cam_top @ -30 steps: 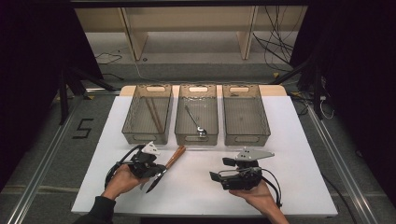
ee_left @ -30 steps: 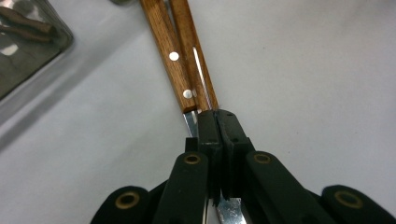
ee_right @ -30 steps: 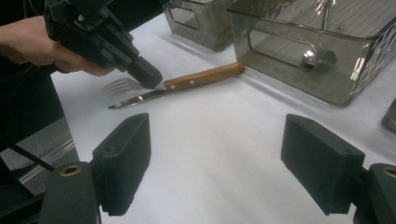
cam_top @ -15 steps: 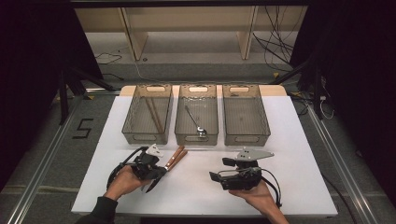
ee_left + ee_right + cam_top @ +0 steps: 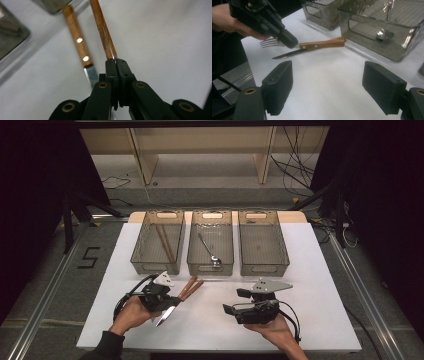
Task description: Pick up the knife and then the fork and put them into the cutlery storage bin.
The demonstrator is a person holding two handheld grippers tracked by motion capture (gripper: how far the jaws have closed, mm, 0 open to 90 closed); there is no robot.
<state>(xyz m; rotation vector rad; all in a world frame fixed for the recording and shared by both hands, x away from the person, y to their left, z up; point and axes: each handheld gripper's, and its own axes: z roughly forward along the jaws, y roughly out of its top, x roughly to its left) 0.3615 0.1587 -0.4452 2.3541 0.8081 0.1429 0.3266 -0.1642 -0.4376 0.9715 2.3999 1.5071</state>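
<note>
Our left claw (image 5: pixel 115 62) is clamped on the fork (image 5: pixel 102 30), the knife (image 5: pixel 78 42) just beside it; our right claw (image 5: pixel 327 87) gapes, both well ahead.

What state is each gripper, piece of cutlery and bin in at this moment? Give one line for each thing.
left gripper: shut on the fork's neck.
right gripper: open, holding nothing.
fork: gripped, tines behind the jaws.
knife: lying flat on the table, free.
left bin: holds brown sticks.
middle bin: holds a spoon.
right bin: looks empty.
</note>
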